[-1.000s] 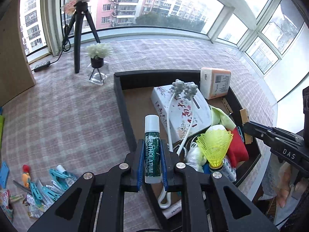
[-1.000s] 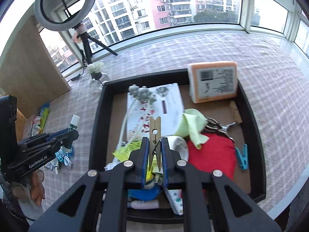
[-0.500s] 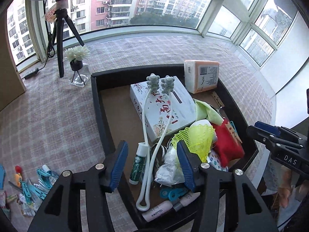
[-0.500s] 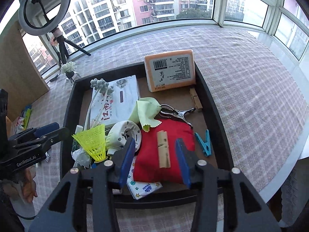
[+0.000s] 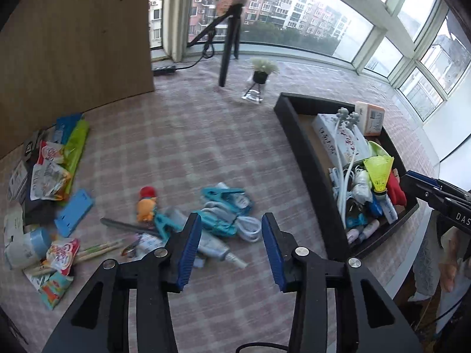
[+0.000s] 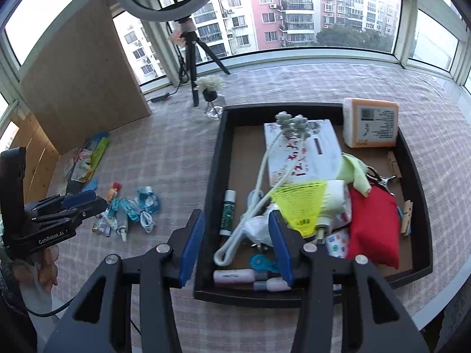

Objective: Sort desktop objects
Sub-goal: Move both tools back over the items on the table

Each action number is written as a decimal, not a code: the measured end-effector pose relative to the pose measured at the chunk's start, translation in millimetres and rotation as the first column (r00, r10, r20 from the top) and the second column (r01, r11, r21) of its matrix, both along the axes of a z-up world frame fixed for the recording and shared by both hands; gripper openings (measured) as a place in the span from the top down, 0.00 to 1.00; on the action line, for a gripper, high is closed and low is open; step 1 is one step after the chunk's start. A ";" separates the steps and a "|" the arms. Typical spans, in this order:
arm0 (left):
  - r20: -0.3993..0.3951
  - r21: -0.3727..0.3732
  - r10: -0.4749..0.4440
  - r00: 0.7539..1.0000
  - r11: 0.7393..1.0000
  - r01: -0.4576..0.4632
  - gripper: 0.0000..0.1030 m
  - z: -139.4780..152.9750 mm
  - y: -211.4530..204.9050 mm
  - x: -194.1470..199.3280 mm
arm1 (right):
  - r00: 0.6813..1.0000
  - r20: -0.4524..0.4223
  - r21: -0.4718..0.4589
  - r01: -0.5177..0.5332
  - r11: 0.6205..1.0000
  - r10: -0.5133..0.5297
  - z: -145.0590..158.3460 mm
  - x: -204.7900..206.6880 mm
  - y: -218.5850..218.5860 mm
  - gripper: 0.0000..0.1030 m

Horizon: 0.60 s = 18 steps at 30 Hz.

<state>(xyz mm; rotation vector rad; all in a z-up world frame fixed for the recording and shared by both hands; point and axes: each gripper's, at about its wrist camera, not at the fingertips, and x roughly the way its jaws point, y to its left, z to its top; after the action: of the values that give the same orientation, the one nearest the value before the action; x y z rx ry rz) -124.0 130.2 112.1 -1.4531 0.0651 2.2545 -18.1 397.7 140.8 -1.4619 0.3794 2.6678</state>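
Left wrist view shows the left gripper empty, its 2 blue ribbed pads closing with nothing between them, above a loose pile of teal plastic clothes pegs, a coiled white cable and a small squeeze tube on the pink checked woven tablecloth, well to the left of the black rectangular tray. Right wrist view has the right gripper spread and empty over the near left corner of that tray. Inside the tray, just beside its left wall, the green and white lip balm stick lies flat, its long axis running along the wall with the white cap pointing to the far end. Right of it sit a neon yellow mesh shuttlecock, a white looped massager with grey knobbed heads, a red fabric pouch and an orange tissue pack.
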 end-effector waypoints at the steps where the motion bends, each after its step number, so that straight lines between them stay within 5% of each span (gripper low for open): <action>1: 0.014 -0.001 0.021 1.000 1.000 -0.021 0.64 0.2 -20.3 -1.9 | 1.000 0.001 -0.003 -0.001 1.000 0.001 0.6 -1.3 -14.2 0.57; 10: -0.053 -0.128 -0.020 0.998 0.992 0.013 0.65 24.2 -128.0 11.2 | 0.999 0.033 -0.037 -0.026 0.999 0.027 -9.6 -14.7 -120.6 0.57; 14: -0.039 -0.070 0.045 0.998 0.996 -0.048 0.65 16.9 -143.9 -1.0 | 0.991 0.061 0.006 -0.119 0.993 0.119 -15.7 -30.8 -147.8 0.57; 18: -0.020 -0.029 0.089 0.996 0.996 -0.089 0.66 -2.2 -116.1 -17.3 | 0.977 0.073 0.027 -0.202 0.979 0.200 -20.1 -54.6 -145.6 0.57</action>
<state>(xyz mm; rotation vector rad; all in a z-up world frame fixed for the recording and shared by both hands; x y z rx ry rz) -141.2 14.1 110.0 -1.4775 0.0401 2.3479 -72.7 252.1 120.7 -1.6610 0.1879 2.7482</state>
